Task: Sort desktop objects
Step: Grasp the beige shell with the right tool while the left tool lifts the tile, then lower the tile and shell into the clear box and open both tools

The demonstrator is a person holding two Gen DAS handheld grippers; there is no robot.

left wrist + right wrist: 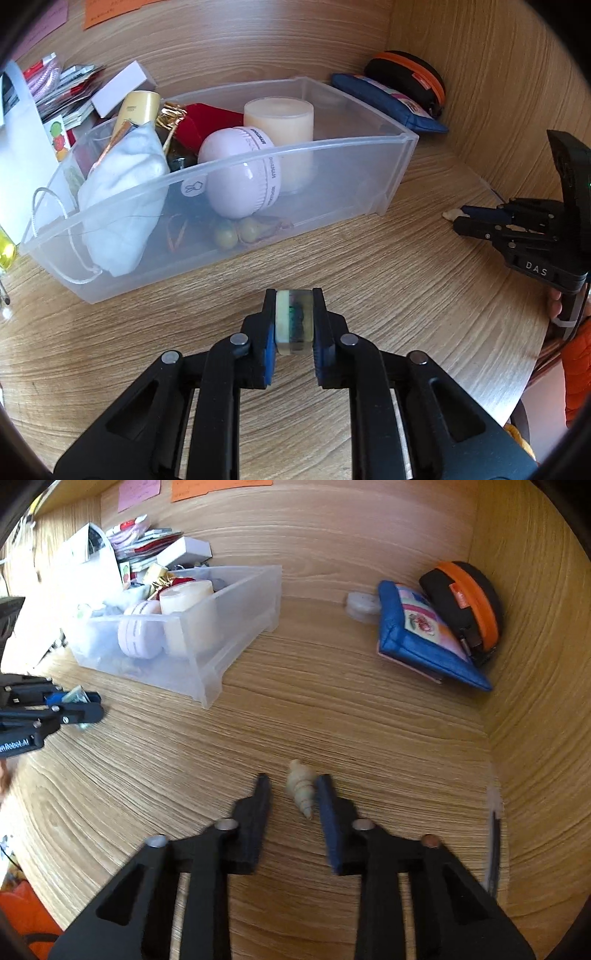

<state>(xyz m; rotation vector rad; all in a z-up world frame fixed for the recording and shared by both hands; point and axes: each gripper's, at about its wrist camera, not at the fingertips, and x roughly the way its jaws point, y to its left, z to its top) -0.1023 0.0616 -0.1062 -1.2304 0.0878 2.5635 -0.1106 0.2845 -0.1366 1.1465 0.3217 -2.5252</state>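
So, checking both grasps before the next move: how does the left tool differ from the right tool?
The left tool is shut on a small clear block; the right tool is open. The block is clamped off the desk, while the seashell lies on the desk between the right tool's fingers, ungripped. Both point toward the clear bin.

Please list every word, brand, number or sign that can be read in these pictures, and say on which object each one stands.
"DAS": on the body of the right gripper.
"nRobot.AI", its start cut off: on the left gripper.
Rabbit sign in a circle: on the clear bin.
Print on the pink round case, gold tube and wall notes: too small or blurred.
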